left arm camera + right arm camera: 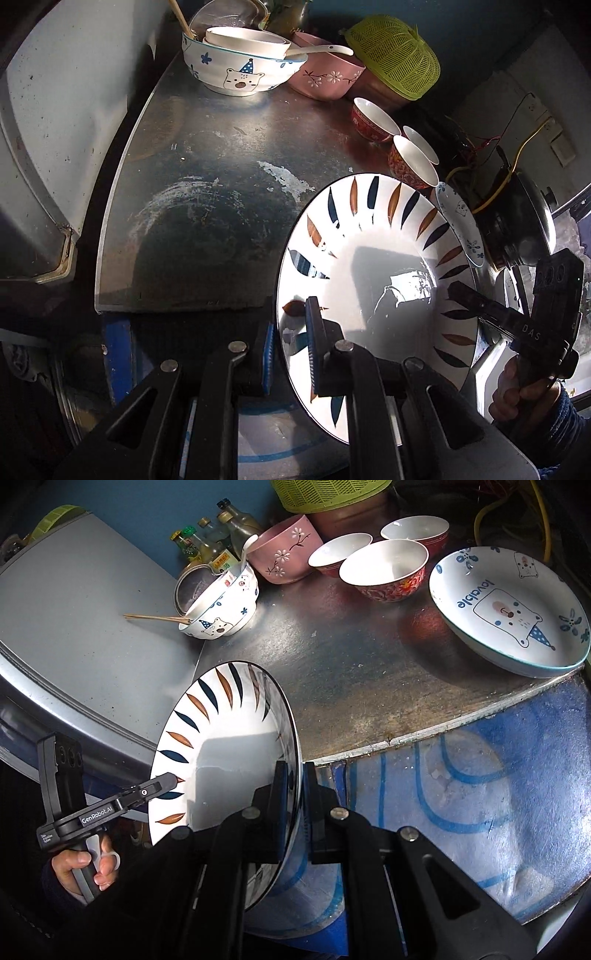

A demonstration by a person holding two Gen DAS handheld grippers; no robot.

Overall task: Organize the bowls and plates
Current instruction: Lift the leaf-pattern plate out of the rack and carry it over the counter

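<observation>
Bear bowl (pixel 236 74): holds a smaller white bowl (pixel 245 40).
Leaf-patterned plate (pixel 369 266): tilted on edge.
Left hand-held gripper (pixel 291 332): clamps plate rim.
Right hand-held gripper (pixel 295 801): clamps opposite rim.

Scuffed metal table (pixel 351 672): bowls (pixel 384 570), bear plate (pixel 509 613)

Black tool (pixel 293 808) with blue pads, silver pivot pins, "GenRobot.AI" lettering; dark knit sleeve (pixel 565 417).
</observation>
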